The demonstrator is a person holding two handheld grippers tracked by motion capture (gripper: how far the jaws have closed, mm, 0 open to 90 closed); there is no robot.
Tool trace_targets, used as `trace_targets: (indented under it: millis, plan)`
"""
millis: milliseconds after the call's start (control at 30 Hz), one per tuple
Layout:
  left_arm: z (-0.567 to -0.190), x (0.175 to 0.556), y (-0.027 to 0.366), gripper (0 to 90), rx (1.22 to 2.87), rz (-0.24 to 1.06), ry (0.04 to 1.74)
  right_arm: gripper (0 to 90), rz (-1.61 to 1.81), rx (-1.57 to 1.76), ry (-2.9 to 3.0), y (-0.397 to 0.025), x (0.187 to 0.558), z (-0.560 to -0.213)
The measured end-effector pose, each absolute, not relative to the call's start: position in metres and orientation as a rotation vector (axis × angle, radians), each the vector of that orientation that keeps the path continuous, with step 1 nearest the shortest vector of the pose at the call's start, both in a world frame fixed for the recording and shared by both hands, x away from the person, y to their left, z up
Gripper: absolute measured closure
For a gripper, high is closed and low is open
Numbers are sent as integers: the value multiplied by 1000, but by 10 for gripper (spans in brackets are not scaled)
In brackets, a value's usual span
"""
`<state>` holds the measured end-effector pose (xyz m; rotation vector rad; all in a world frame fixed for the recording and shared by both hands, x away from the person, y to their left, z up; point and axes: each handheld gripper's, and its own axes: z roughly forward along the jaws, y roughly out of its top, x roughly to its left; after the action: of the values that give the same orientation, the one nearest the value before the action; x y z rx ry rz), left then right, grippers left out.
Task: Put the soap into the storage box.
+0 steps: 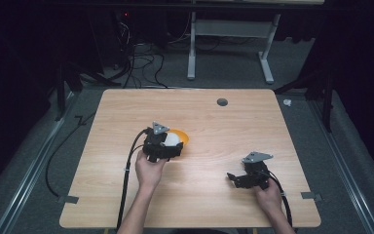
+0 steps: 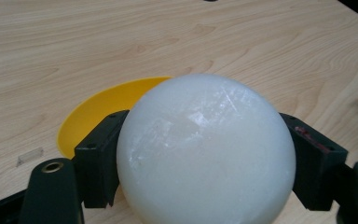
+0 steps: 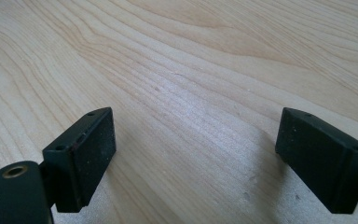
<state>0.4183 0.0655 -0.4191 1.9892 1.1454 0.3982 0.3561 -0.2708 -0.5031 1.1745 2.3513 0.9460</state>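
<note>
Left gripper (image 1: 171, 145) has its 2 black jaws closed against the sides of a white ball (image 2: 205, 149), 1 jaw on each flank, so the ball is firmly pinched between them. From the left gripper view the ball looks smooth, slightly translucent and scuffed on top, and it sits just in front of a yellow bowl (image 2: 100, 109), whose rim and inner wall curve out from behind the ball on the left side. In the high view the ball (image 1: 172, 139) appears right at the near edge of the same bowl (image 1: 182, 137), on the left half of the wooden table (image 1: 214, 195).

Right gripper (image 1: 233, 178) rests low over the right part of the table, well apart from the ball and bowl. Its jaws are spread wide with nothing between them; the right gripper view looks along them at bare wood grain.

Judging by this layout, the work seems to be putting the ball into the bowl or taking it out; the frames do not settle which. If it is going in, the grasp is done and the ball has been brought to the bowl's edge, leaving the move over the bowl's middle, the lowering and the release. Whether the ball hangs just above the table or touches the bowl's rim I cannot tell. The right gripper has no visible part in the job at this point.
</note>
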Motion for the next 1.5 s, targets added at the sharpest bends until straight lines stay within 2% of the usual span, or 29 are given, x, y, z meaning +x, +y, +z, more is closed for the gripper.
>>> trace_targets:
  millis: [567,667,1100,1500]
  plan:
    - [-417,446,51,246,1994,426,1199,128,944,1176,2352,-270,357,-503]
    - [-422,453,49,245,1994,401,1221,128,944,1175,2352,-271,357,-503]
    - [-438,469,47,245,2036,452,1295,127,944,1173,2353,-271,357,-503]
    - [-448,471,49,243,2048,434,1317,128,944,1173,2353,-271,357,-503]
